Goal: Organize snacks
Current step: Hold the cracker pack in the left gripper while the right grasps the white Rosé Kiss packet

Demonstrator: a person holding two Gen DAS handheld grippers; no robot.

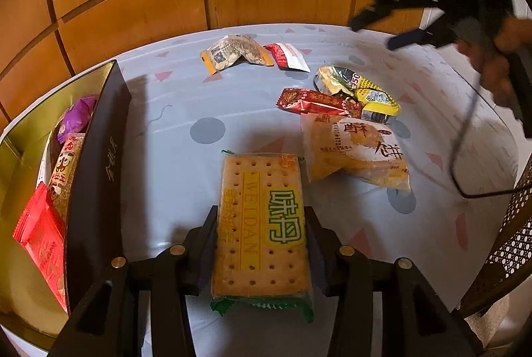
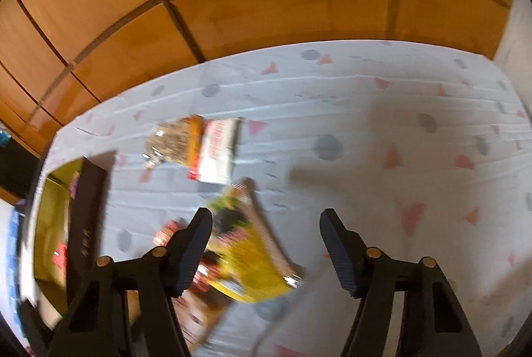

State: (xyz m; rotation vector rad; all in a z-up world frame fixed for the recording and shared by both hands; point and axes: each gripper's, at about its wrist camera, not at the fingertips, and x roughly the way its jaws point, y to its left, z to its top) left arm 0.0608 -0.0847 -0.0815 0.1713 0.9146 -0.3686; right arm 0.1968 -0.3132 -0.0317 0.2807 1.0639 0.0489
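Cracker packet point(image 1: 262, 227) lying flat on the patterned bench point(image 1: 186, 97), long axis running away from the camera, green crimped end nearest the lens. Clamped by the left claw point(image 1: 262, 224), both pads pressed against the packet's long sides, jaws about half spread. Dark box point(image 1: 96, 177) with gold lining standing just left, several wrapped snacks inside. Loose snacks scattered farther off: pastry bag point(image 1: 355, 151) just beyond the packet, red bar point(image 1: 312, 102), yellow packet point(image 1: 362, 91), nut bag point(image 1: 236, 53). Right claw point(image 2: 266, 244) raised above the bench, unclenched and gripping nothing, yellow packet blurred beneath its left finger point(image 2: 191, 254). Motion blur throughout the right wrist view.
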